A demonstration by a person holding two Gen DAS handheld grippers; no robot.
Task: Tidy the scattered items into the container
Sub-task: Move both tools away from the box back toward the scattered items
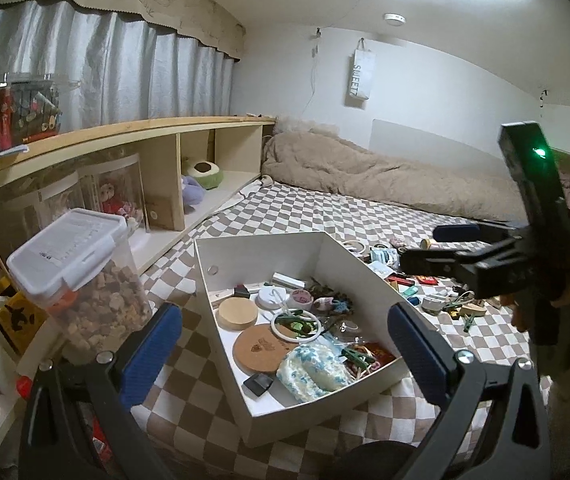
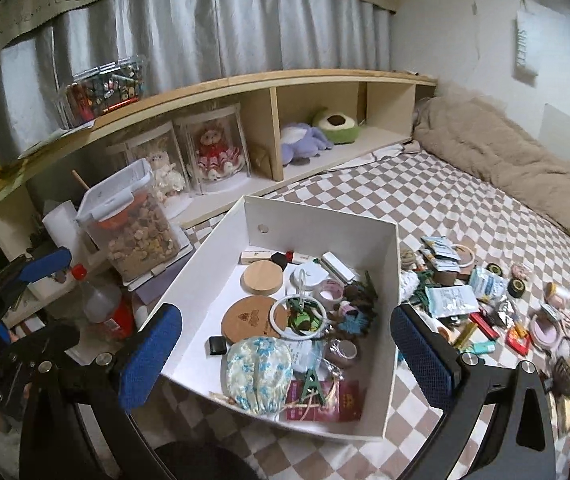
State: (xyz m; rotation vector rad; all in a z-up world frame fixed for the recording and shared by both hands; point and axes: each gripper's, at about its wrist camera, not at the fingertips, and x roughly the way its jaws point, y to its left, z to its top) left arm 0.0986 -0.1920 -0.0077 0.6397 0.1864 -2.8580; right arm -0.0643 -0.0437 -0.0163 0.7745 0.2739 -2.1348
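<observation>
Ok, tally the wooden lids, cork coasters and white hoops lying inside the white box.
Wooden lid: 1
Cork coaster: 1
White hoop: 1
Total: 3

In the right wrist view, the scattered pile (image 2: 497,312) runs off the frame at four o'clock, where its farthest pieces blur into dark shapes too small to name. The white box (image 2: 321,220) hides part of the pile behind its right wall. The left gripper (image 2: 25,292) sits at nine o'clock, half lost in shadow, so the stance of its jaws cannot be told. In the left wrist view, the yellow carton (image 1: 17,312) at eight o'clock is mostly covered by the food canister (image 1: 85,280).
</observation>
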